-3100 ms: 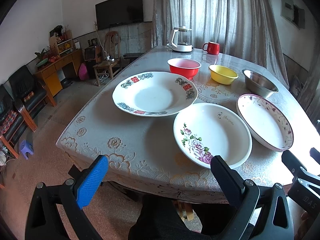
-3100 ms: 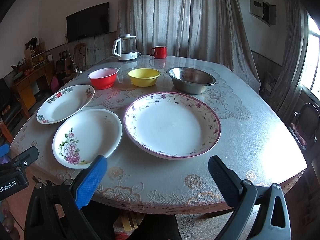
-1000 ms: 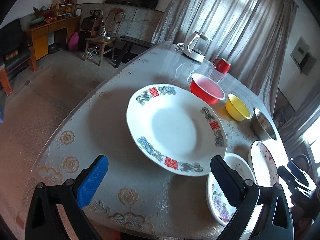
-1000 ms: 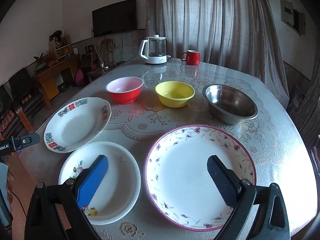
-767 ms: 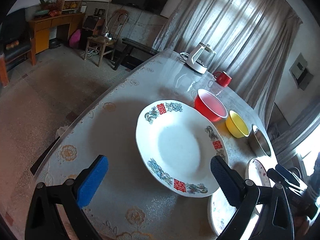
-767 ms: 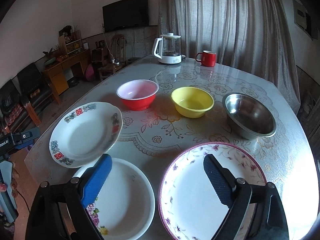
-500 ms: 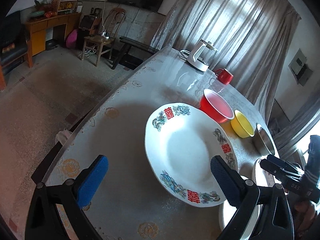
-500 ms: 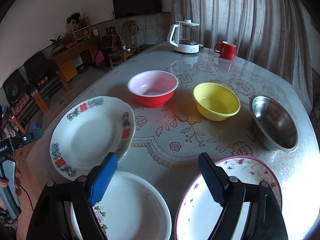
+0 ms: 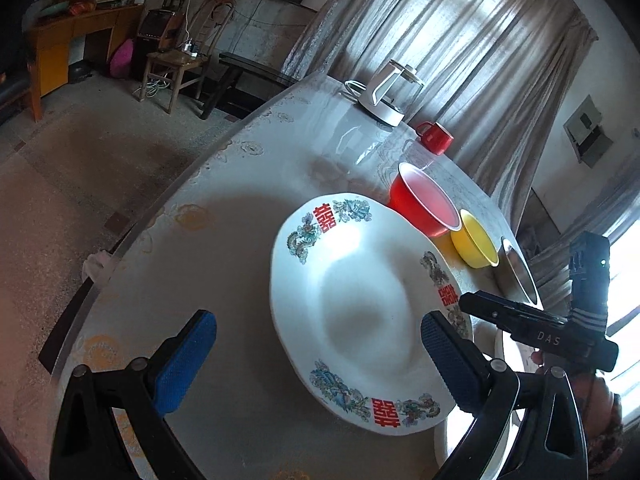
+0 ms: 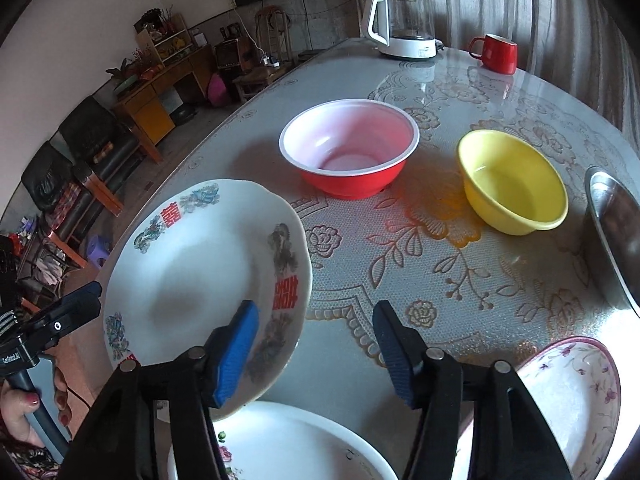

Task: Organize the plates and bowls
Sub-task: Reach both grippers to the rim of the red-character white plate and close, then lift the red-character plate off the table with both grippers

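A white plate with red characters and blue-green motifs (image 9: 360, 304) (image 10: 200, 276) lies on the table's left part. My left gripper (image 9: 316, 356) is open and empty, its jaws either side of the plate's near-left rim, above it. My right gripper (image 10: 316, 344) is open and empty, with its left pad over this plate's right rim. A rose-patterned white plate (image 10: 288, 444) lies under the right gripper. A purple-rimmed floral plate (image 10: 576, 396) lies at the right. A red bowl (image 10: 350, 148), a yellow bowl (image 10: 512, 184) and a steel bowl (image 10: 616, 236) stand in a row behind.
A glass kettle (image 10: 404, 24) and a red mug (image 10: 496, 54) stand at the table's far edge. The table (image 10: 440, 264) has a lace-patterned glossy cover. Its left edge drops to the floor, with chairs and a wooden cabinet (image 9: 72, 44) beyond.
Both grippers have moved in over the table toward the red-character plate. The right gripper has swung left and narrowed somewhat, still open. The plates and bowls have not moved.
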